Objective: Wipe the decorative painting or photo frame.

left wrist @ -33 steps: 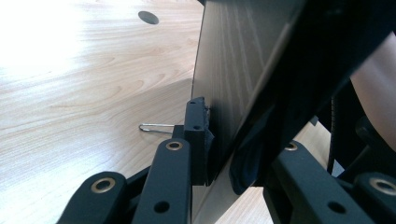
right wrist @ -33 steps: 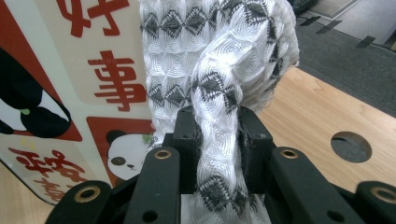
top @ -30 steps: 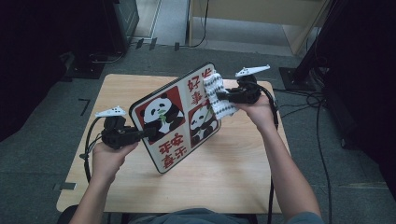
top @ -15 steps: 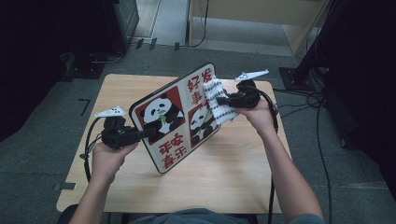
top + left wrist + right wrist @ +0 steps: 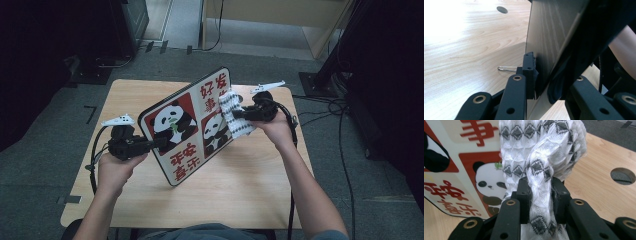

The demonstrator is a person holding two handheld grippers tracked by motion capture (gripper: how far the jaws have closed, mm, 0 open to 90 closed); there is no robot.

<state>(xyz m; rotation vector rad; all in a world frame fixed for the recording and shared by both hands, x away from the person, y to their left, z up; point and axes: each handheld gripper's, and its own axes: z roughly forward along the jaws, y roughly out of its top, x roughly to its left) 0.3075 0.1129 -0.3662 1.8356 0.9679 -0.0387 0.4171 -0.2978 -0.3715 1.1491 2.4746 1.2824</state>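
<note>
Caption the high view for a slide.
Left gripper tilts a panda board while right gripper presses a patterned cloth against it.

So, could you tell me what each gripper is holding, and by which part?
The left gripper clamps the panda board by its left edge. The right gripper pinches the white patterned cloth around a bunched fold at its middle, against the board's face.

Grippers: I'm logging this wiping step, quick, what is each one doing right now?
Left gripper: shut on the edge of the panda board, holding it tilted up.
Right gripper: shut on the white patterned cloth, against the board's face.
</note>
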